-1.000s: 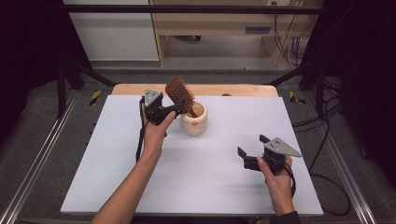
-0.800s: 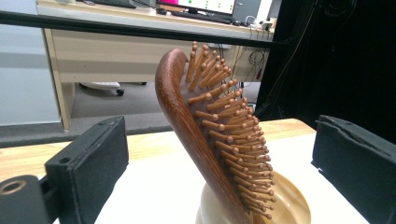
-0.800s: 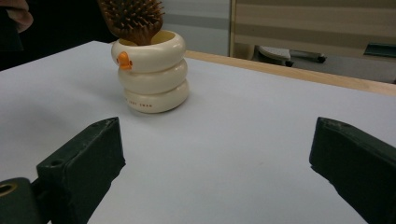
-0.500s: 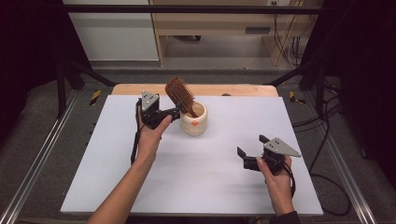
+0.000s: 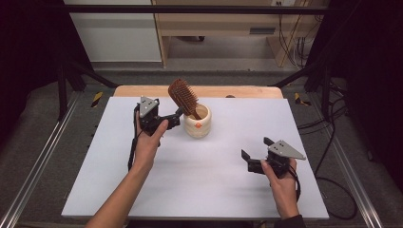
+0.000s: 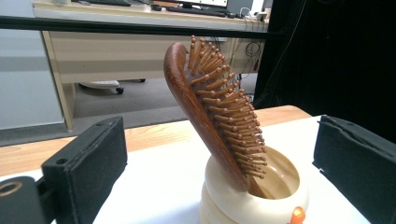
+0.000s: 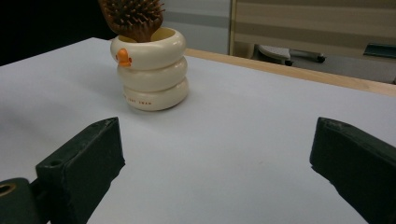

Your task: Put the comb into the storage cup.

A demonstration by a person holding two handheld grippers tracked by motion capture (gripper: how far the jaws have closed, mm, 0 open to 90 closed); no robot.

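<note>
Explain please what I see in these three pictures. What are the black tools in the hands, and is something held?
A person sits at a white table and holds a hand tool in each hand. Each tool is a gripper with two black jaws. The high view comes from a fixed camera above the table. The other two pictures come from small cameras riding on the grippers, so the black blocks at their lower corners are each gripper's own jaws.

On the table stands a cream cup shaped like stacked rings. A brown wooden hairbrush stands in it, handle down, and leans on the rim.

The left gripper is beside the cup, jaws open on either side of it and the brush. The right gripper is open too, farther off. Neither holds anything.
</note>
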